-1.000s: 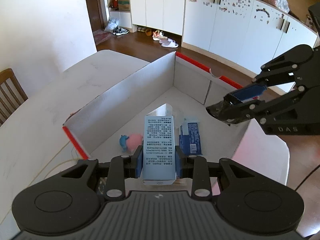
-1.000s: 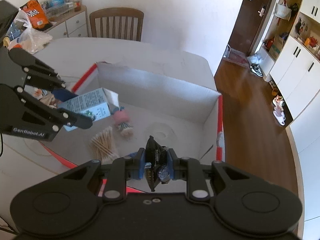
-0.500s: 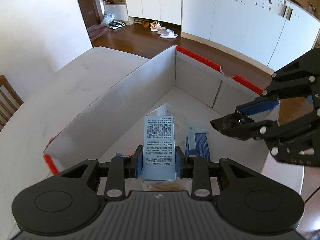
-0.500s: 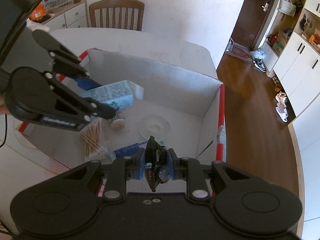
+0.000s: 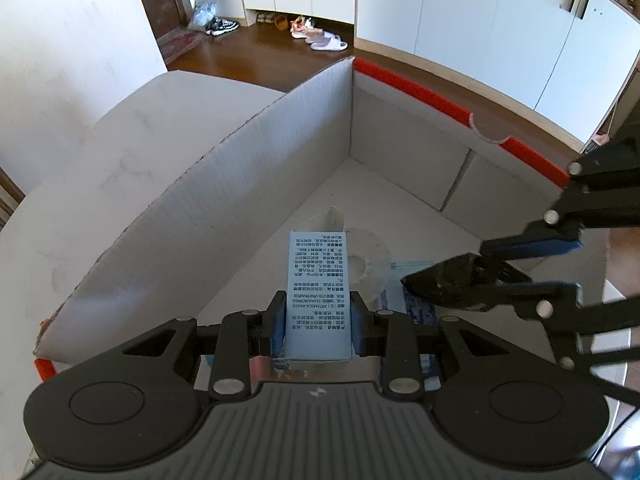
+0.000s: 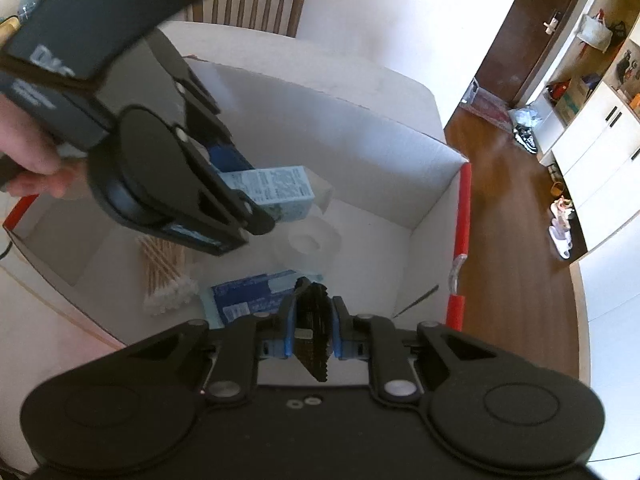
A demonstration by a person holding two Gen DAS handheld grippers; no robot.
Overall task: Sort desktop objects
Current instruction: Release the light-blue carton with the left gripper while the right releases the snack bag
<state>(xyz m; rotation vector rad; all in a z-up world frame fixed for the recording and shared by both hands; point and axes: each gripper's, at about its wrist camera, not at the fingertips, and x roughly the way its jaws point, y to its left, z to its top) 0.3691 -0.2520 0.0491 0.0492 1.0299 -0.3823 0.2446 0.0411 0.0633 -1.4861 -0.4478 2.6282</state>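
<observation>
wrist views above, sharing cardboard box (image 5: 248, 168)

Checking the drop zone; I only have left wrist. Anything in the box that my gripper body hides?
Observer: Yes. A bundle of swabs lies on the box floor, beside the blue pack.
Operator: Is the right gripper really holding that dark thing?
Observer: Yes. The right gripper is shut on the packet, with a pad against each side. The packet's edge is toothed.
Operator: Is my carton clear of the floor?
Observer: It looks so. The left gripper holds the carton in the air, above and just left of the tape roll.
</observation>
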